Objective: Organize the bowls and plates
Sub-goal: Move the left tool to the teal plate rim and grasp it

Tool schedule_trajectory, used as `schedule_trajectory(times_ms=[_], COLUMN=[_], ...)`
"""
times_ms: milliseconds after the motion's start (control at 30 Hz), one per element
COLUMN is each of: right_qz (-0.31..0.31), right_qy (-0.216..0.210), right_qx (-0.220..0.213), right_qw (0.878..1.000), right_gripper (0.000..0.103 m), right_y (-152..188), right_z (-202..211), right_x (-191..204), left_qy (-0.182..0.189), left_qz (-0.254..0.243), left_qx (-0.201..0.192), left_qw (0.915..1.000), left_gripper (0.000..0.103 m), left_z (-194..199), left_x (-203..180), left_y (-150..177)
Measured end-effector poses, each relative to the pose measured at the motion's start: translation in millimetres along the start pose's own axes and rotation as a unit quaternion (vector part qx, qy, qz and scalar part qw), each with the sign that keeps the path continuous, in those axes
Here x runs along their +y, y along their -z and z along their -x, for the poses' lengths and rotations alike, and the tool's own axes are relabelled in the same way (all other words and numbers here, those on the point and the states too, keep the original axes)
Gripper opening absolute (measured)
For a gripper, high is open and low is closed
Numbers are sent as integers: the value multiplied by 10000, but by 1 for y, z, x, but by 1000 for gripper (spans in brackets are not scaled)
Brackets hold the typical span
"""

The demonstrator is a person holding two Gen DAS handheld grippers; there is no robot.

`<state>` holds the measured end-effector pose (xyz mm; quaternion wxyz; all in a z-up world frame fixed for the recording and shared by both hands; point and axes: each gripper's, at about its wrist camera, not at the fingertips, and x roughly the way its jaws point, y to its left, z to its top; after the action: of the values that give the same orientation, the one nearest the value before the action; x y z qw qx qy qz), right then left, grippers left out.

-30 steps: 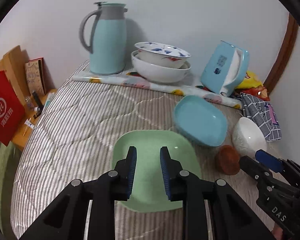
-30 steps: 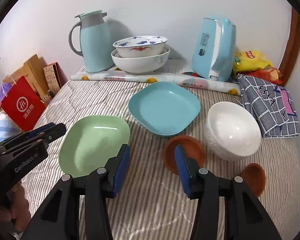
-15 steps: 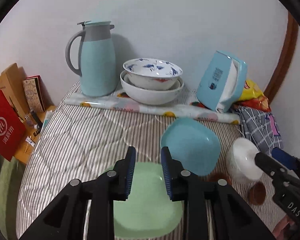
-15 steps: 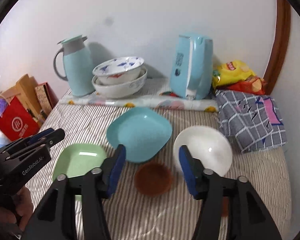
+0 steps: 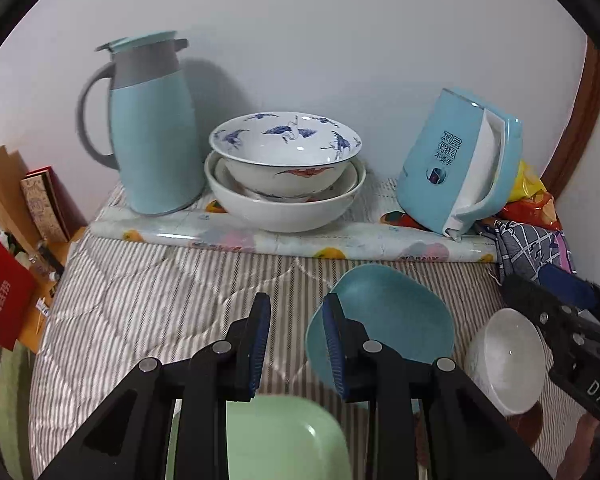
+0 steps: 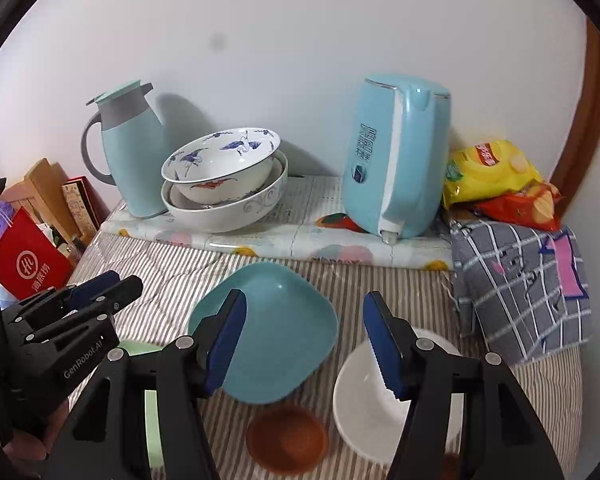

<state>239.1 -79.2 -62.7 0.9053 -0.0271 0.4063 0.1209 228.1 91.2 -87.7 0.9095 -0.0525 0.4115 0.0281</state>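
Plates and bowls sit spread over a striped quilt (image 6: 156, 280), seen from two claws held above it. Farthest left, past the quilt's edge, stand a red bag (image 6: 32, 268) and some boxes. At the back left a pale blue jug (image 6: 130, 156) stands on a patterned sheet (image 6: 300, 236), and just beside it two large bowls are nested, a blue-patterned bowl (image 6: 220, 164) tilted inside a wider white bowl (image 6: 228, 204). In front, the left claw (image 5: 296, 344) hangs over the quilt with its jaws released, a narrow gap between them and nothing gripped; a green plate (image 5: 284, 440) lies below it. A blue plate (image 6: 268, 332) rests near the middle of the quilt, with a small brown dish (image 6: 286, 444) just in front of it. The right claw (image 6: 304, 348) hovers above these, jaws parted wide and empty, the blue plate showing in the gap beneath. To the right lies a white bowl (image 6: 368, 408), partly hidden by the right jaw. Behind stands a blue kettle (image 6: 396, 156), then snack bags (image 6: 496, 176) and a checked cloth (image 6: 520, 284) at the far right.
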Motion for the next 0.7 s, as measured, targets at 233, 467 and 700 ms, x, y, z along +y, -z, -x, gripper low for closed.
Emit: schedule_trajectory(times_ms=[233,467,700], right_qz=[-2,159,225], right_qy=[-24,-30,-92], right_qx=[82,474,943], right_qw=[10000,9987,9952], right_gripper=[60,60,59], right_y=[-18,-12,-1], right_z=[-27,-57,-86], right_x=[-10,-13,-20], left_qy=[221,408,340], left_qz=[-81,-154,-97], left_qx=[197,484,653], left_qw=[9995,9979,9972], left_gripper=[33,33,33], left_z=[-40,-70,-80], left_x=[-5,-11,-6], left_y=[-13,-15,-17])
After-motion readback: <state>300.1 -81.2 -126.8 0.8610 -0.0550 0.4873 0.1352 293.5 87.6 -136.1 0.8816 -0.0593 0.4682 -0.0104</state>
